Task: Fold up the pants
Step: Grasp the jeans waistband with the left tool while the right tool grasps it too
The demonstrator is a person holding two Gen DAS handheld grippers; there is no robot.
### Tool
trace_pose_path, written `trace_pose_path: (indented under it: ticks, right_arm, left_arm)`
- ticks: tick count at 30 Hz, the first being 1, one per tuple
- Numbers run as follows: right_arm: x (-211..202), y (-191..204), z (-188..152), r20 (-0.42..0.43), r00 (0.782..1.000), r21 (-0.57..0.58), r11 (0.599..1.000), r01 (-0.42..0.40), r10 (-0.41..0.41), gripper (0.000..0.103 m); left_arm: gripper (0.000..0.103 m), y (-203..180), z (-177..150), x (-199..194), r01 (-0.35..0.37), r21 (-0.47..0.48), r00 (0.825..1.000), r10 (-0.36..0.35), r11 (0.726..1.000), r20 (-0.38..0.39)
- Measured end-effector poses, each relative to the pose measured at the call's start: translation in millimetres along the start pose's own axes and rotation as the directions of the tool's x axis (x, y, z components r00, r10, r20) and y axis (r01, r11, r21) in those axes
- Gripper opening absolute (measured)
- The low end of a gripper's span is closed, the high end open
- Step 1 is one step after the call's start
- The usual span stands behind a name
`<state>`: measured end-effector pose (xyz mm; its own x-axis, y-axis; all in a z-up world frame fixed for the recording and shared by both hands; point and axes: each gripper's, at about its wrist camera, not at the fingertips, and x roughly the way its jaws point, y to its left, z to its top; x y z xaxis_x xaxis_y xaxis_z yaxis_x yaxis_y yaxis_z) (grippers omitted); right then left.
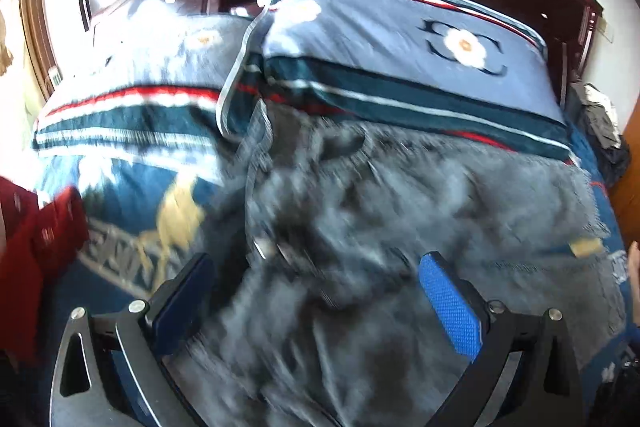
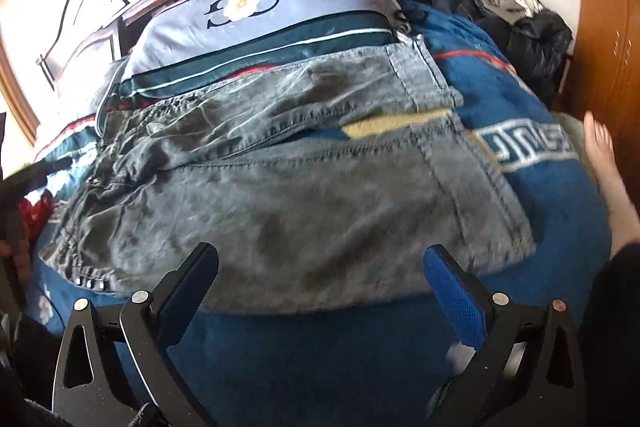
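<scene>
grey pants (image 2: 280,183) spread on my bed (image 2: 560,203), my left tool (image 1: 316,291) agape above them, my right tool (image 2: 320,279) agape, empty

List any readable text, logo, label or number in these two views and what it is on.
Pillowcase: no words, only an emblem of two back-to-back "C" shapes around a white flower; it also shows in the left wrist view.
Blue bedspread: a white band of blocky letter-like shapes, cut off and blurred, not readable.
Grey jeans: no readable label or tag.
</scene>
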<state>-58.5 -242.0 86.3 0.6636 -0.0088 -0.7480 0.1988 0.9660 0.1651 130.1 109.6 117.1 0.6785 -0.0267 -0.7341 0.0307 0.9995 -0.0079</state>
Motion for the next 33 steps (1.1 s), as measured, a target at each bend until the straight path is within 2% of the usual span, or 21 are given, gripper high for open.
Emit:
trace_pose_path:
  ticks: [4,6,9,13,16,18,20,21,22,23,24,25,27,29,31,33]
  right_arm:
    - [10.7,-7.8,19.9,0.0,1.0,-0.033,0.999,0.01,-0.01,0.103]
    - [18.1,-12.0,28.9,-0.002,1.0,-0.043,0.999,0.013,-0.013,0.103]
    - [28.5,-15.0,39.8,-0.006,1.0,-0.063,0.998,0.016,-0.017,0.103]
    - [39.8,-17.9,51.2,-0.004,1.0,-0.088,0.996,0.025,-0.025,0.103]
    - [47.2,-22.0,56.8,-0.006,1.0,-0.089,0.996,0.03,-0.03,0.103]
    - [51.2,-23.6,57.7,-0.009,0.999,-0.09,0.995,0.035,-0.036,0.103]
    - [55.8,-25.5,56.6,-0.012,0.999,-0.095,0.994,0.045,-0.046,0.103]
    - [58.8,-26.7,55.9,-0.014,0.999,-0.097,0.994,0.05,-0.052,0.103]
    - [61.7,-28.0,55.3,-0.018,0.998,-0.097,0.994,0.053,-0.055,0.103]
    - [64.4,-29.3,55.1,-0.021,0.998,-0.096,0.994,0.056,-0.058,0.103]
    - [67.6,-30.7,55.1,-0.026,0.998,-0.094,0.994,0.058,-0.061,0.103]
    - [70.2,-31.9,55.4,-0.03,0.998,-0.093,0.994,0.059,-0.062,0.103]
    - [75.4,-34.8,58.4,-0.035,0.998,-0.09,0.994,0.057,-0.061,0.103]
    - [78.6,-36.4,63.0,-0.031,0.998,-0.091,0.994,0.056,-0.059,0.103]
    - [81.2,-40.0,72.3,-0.019,0.998,-0.095,0.994,0.058,-0.06,0.103]
    - [84.2,-44.9,85.2,0.005,0.998,-0.114,0.991,0.066,-0.066,0.103]
  left_arm:
    - [0.1,9.4,29.3,28.4,-0.056,0.068,0.998,0.056,0.996,0.0]
    - [0.097,13.6,41.2,46.2,-0.047,0.077,0.999,0.048,0.996,-0.023]
    - [0.09,20.1,56.4,69.8,-0.026,0.052,0.998,0.029,0.998,-0.057]
    - [0.087,26.7,76.1,106.6,-0.025,-0.006,0.994,0.024,1.0,-0.102]
    - [0.084,34.9,91.0,128.3,-0.013,-0.066,0.994,0.006,0.998,-0.108]
    - [0.084,37.1,97.7,145.4,-0.035,-0.077,0.991,0.025,0.996,-0.129]
    - [0.07,36.6,100.0,161.5,-0.062,-0.058,0.984,0.051,0.996,-0.173]
    - [0.052,36.1,100.2,169.2,-0.052,-0.051,0.98,0.041,0.997,-0.195]
    - [0.027,35.3,100.4,173.1,-0.034,-0.052,0.978,0.022,0.998,-0.206]
    - [0.015,34.3,100.7,175.3,-0.013,-0.053,0.977,0.001,0.998,-0.211]
    - [0.012,32.9,102.0,174.5,0.012,-0.055,0.979,-0.023,0.998,-0.202]
    - [0.005,31.6,104.6,171.2,0.004,-0.049,0.984,-0.012,0.999,-0.179]
    - [0.005,33.3,113.6,159.7,0.01,-0.057,0.994,-0.016,0.998,-0.109]
    - [0.005,41.0,122.4,149.6,0.036,-0.111,0.998,-0.043,0.993,-0.056]
    - [0.005,46.4,128.1,146.5,0.062,-0.145,0.997,-0.069,0.987,-0.043]
    - [0.005,43.9,126.5,148.5,0.052,-0.128,0.997,-0.06,0.99,-0.057]
